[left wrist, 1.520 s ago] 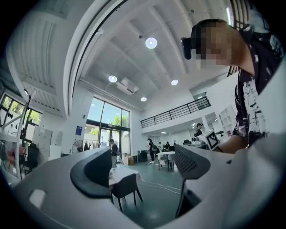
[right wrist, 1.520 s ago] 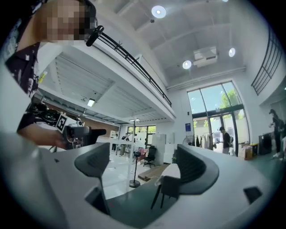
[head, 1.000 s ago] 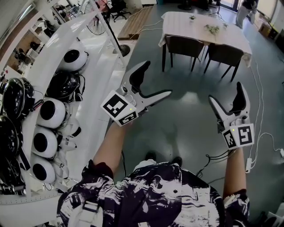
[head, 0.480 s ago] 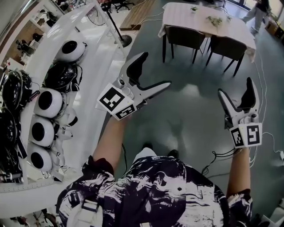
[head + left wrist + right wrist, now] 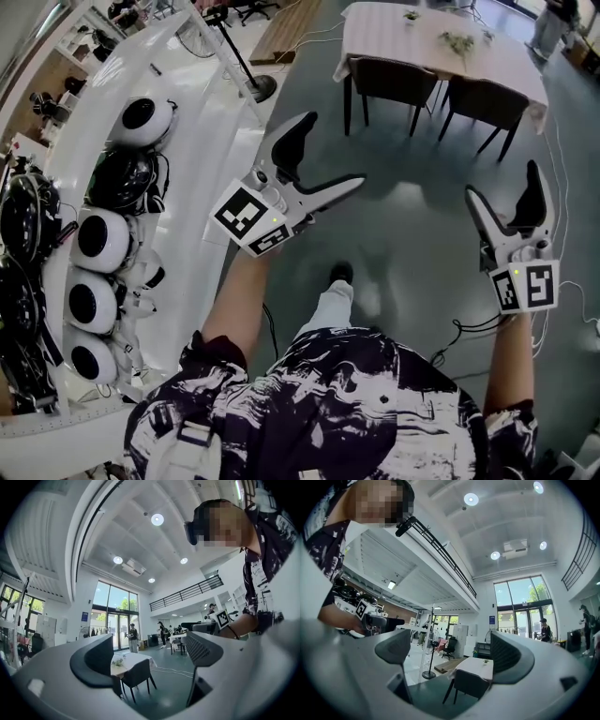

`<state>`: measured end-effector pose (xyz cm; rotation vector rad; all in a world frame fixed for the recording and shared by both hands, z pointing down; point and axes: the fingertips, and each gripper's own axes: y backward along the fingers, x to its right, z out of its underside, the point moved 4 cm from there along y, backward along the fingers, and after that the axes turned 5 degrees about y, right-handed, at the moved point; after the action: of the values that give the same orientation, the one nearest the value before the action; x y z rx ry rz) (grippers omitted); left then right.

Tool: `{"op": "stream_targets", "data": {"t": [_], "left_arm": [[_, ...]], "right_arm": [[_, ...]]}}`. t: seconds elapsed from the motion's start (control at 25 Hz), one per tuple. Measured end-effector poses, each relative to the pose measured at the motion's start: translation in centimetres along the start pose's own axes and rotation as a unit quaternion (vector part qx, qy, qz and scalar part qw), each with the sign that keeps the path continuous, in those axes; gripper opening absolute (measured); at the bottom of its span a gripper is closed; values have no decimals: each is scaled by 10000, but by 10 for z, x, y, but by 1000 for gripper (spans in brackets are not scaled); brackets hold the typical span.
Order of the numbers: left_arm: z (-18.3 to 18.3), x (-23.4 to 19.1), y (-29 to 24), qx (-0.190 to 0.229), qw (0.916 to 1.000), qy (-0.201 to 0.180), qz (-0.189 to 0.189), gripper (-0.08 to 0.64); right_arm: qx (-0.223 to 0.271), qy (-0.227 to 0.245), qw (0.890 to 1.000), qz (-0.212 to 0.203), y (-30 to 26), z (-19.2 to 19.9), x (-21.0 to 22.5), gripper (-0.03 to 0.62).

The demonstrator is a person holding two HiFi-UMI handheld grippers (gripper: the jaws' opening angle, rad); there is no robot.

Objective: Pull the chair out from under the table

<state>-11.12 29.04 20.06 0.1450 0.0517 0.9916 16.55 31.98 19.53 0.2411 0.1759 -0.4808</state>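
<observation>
A table with a pale cloth (image 5: 441,42) stands far ahead on the grey floor. Two dark chairs are tucked under its near side, the left chair (image 5: 392,82) and the right chair (image 5: 489,103). My left gripper (image 5: 333,150) is held out in the air, open and empty, well short of the chairs. On the other side my right gripper (image 5: 503,183) is also open and empty. In the left gripper view a chair (image 5: 137,674) and the table (image 5: 123,660) show small between the jaws. The right gripper view frames a chair (image 5: 469,684) in front of the table (image 5: 478,666).
A long white counter (image 5: 202,141) with several round white and black helmets (image 5: 103,234) runs along my left. A stand with a round base (image 5: 255,86) is near the table's left corner. Cables (image 5: 562,281) trail on the floor at right. People (image 5: 133,638) stand far off.
The person has taken a step forward, one leg now swung ahead. Both grippers stay open and have shifted slightly; the right one sits a little further right.
</observation>
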Motion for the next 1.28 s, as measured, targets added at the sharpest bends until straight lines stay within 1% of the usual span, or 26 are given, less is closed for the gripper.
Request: {"op": "stream_targets", "data": {"t": [0.2,0.36,0.52,0.76,0.96,1.12,1.28], "left_arm": [[13,-80,-20,93,9997,91,229,463],[16,-142,-30,33,9989,143,436,463],[20,-188,-44,-2,9981,161,601,462],[30,-228,-74,-5,9972,219,713,462],[39,-252,-109,2,9971,228,728,462],[47,-271,-143,-103,9975,101,694,462],[58,-300,-199,-230,9979,55,600,462]], "right_arm": [[-77,154,9997,159,-77,10,6,480],[-97,220,9994,249,-143,13,4,480],[-85,266,9990,335,-190,18,8,480],[-153,324,9988,346,-234,34,26,480],[-78,311,9991,285,-267,51,56,480],[79,202,9996,154,-300,71,86,480],[145,120,9998,-32,-339,96,135,480]]}}
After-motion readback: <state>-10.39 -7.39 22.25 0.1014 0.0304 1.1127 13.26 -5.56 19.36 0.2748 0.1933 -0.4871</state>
